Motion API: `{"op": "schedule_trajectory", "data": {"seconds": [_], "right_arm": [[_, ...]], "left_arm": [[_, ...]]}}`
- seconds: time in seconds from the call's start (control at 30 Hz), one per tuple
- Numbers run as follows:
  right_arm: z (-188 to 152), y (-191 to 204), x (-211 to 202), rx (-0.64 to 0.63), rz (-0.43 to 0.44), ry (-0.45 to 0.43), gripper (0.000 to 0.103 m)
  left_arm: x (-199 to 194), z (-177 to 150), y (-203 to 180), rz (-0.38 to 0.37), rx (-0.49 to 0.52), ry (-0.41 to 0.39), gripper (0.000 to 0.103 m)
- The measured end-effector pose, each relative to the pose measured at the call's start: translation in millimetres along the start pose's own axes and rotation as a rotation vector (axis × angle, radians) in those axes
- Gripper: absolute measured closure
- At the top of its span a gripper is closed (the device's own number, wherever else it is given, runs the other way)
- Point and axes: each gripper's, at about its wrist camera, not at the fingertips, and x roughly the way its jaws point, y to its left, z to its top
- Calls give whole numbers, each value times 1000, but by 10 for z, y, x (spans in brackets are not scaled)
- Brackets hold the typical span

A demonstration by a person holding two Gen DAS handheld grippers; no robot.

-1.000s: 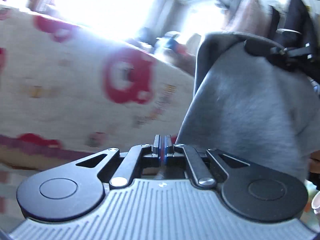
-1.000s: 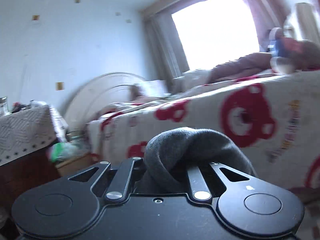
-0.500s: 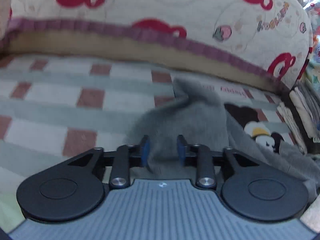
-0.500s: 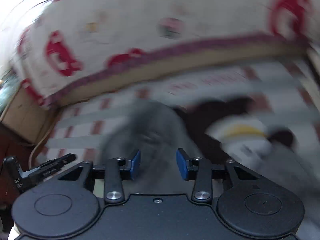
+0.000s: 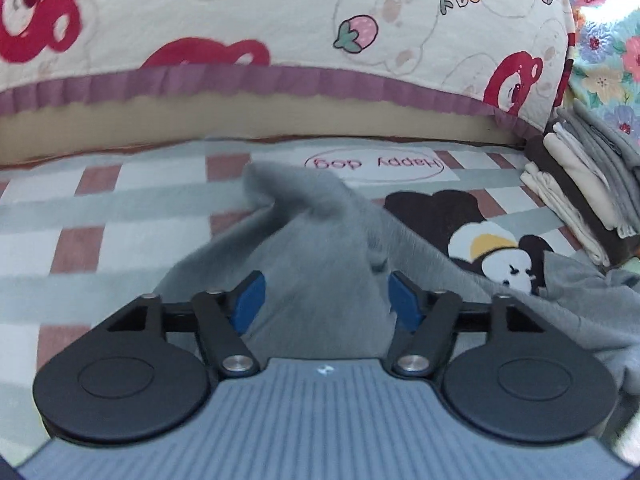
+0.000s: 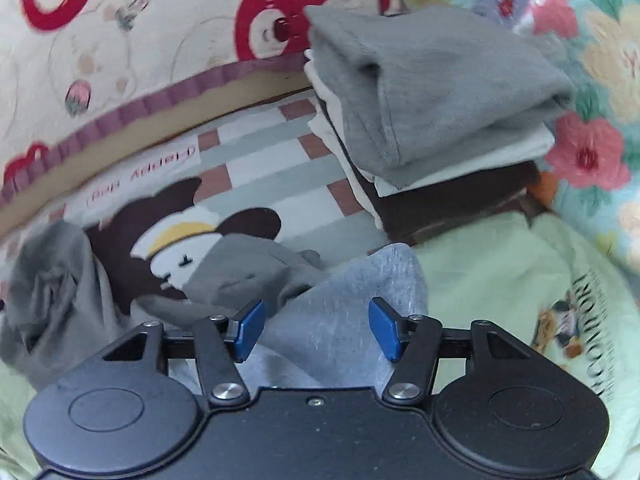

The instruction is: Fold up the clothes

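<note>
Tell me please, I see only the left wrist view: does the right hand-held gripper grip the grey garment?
Observer: No. The jaws of the right hand-held gripper are opening. The grey garment lies between its pads, not pinched.
Operator: What lies to the right of that garment?
Observer: A pale green cloth with a cartoon print.
Operator: And the folded stack?
Observer: The folded stack has its near edge resting on that green cloth.
</note>
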Motion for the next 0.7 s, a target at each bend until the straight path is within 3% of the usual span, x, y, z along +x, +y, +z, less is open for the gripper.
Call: {"op": "schedule_trajectory", "data": {"seconds": [0.07,0.2,0.33,0.53,0.6,0.7], "right_arm": [[42,-46,74,48,18,8,38],[146,-26,194,25,-125,11,34],[179,-29,404,-6,-169,127,31],[109,-60,333,-81,-360,71,29],[82,-211,306,-21,-302,96,19],[-71,-537,519,155,-130,237,18]], "left_arm": [[148,60,15,8,-20,20,30],[455,130,61,24,-31,61,27],[691,103,74,36,-22,133,27],[735,80,50,31,-3,161,27],[735,83,42,20,18,172,30],[764,55,-30,52,91,184,32]]}}
